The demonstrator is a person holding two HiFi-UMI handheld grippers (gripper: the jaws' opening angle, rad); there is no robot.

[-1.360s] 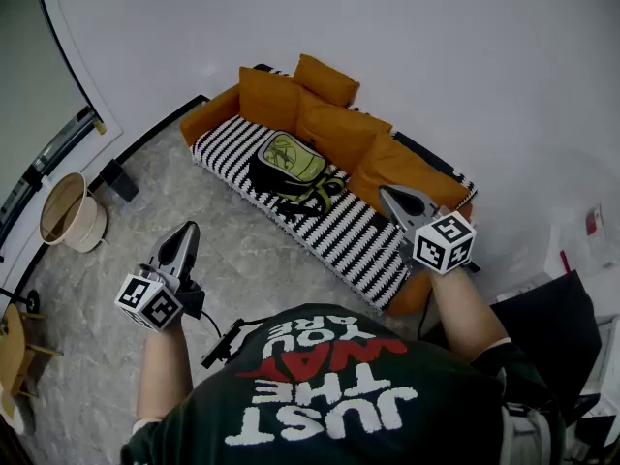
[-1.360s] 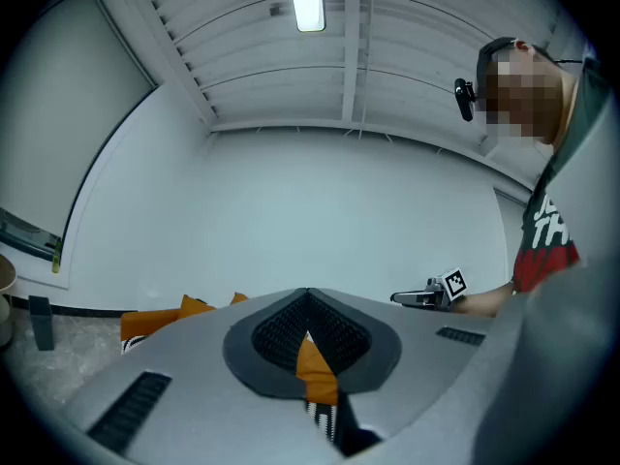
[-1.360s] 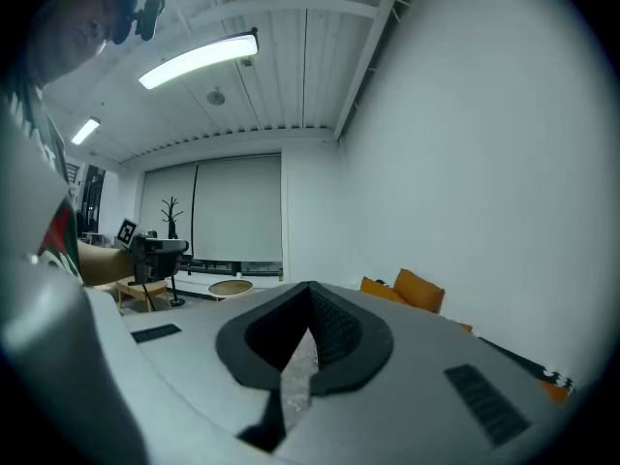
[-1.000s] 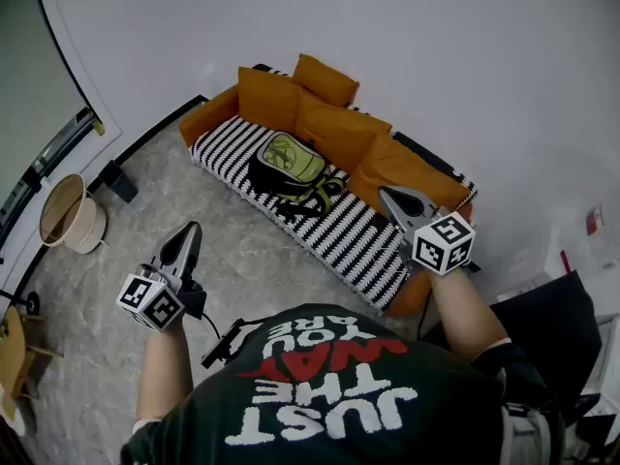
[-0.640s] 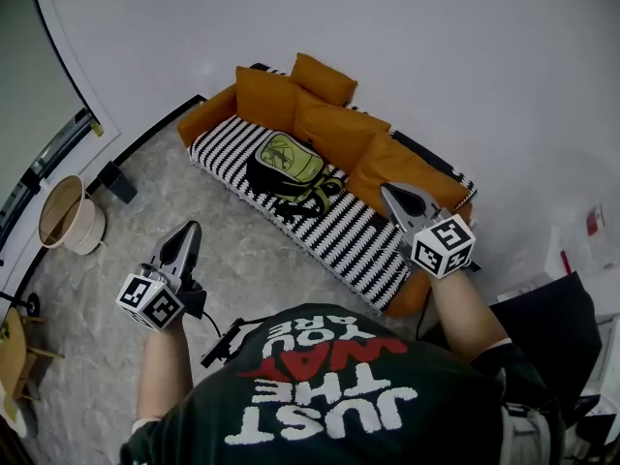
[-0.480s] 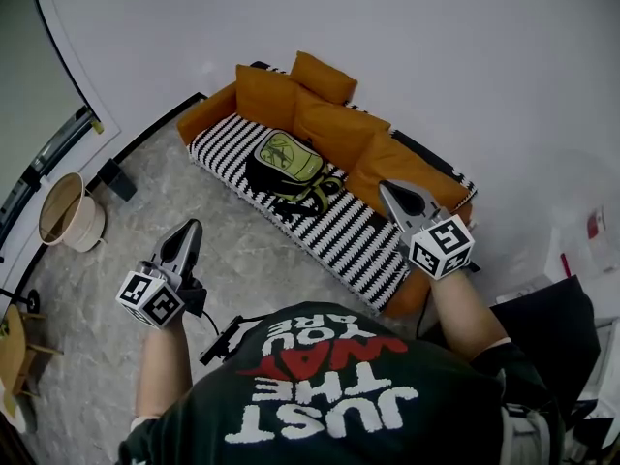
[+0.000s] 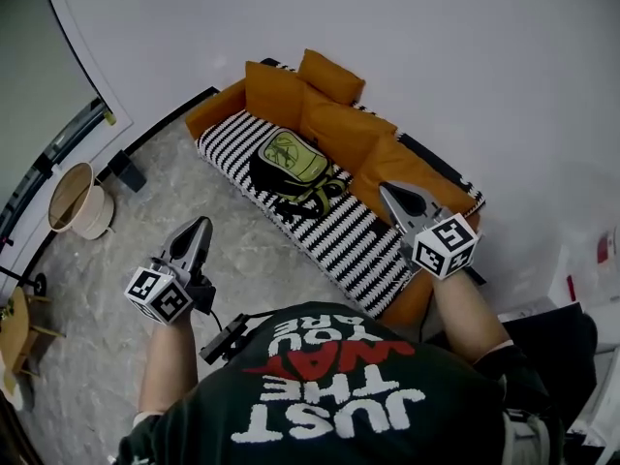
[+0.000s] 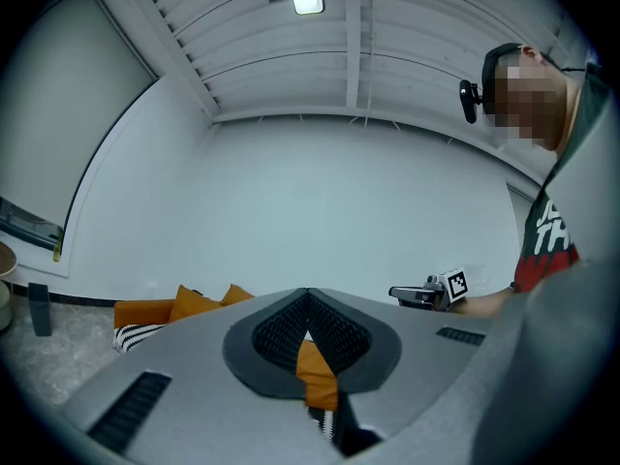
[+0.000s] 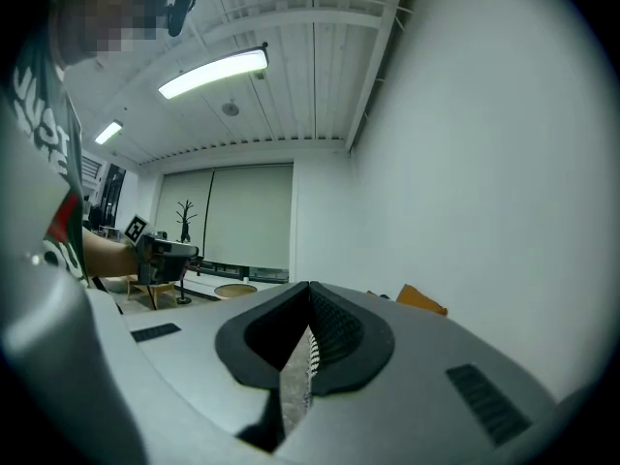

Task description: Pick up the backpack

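A green and black backpack (image 7: 289, 166) lies flat on the striped seat of an orange sofa (image 7: 360, 231), in front of the orange back cushions (image 7: 334, 132). My left gripper (image 7: 201, 224) is held over the grey floor, short of the sofa and to the lower left of the backpack, its jaws shut and empty. My right gripper (image 7: 387, 191) hovers above the sofa's right part, to the right of the backpack, also shut and empty. In the left gripper view the shut jaws (image 8: 308, 298) point at the wall above the sofa's cushions (image 8: 194, 303). The backpack is hidden in both gripper views.
A round beige basket (image 7: 77, 200) stands on the floor at the left, a small dark box (image 7: 128, 170) by the wall. A wooden stool (image 7: 12, 342) sits at the left edge. A black cable and handle (image 7: 228, 335) hang under the left gripper. Dark furniture (image 7: 572, 342) is at the right.
The head view has shifted a little, and the left gripper sits slightly higher and further right. Both grippers stay shut; the backpack has not moved.
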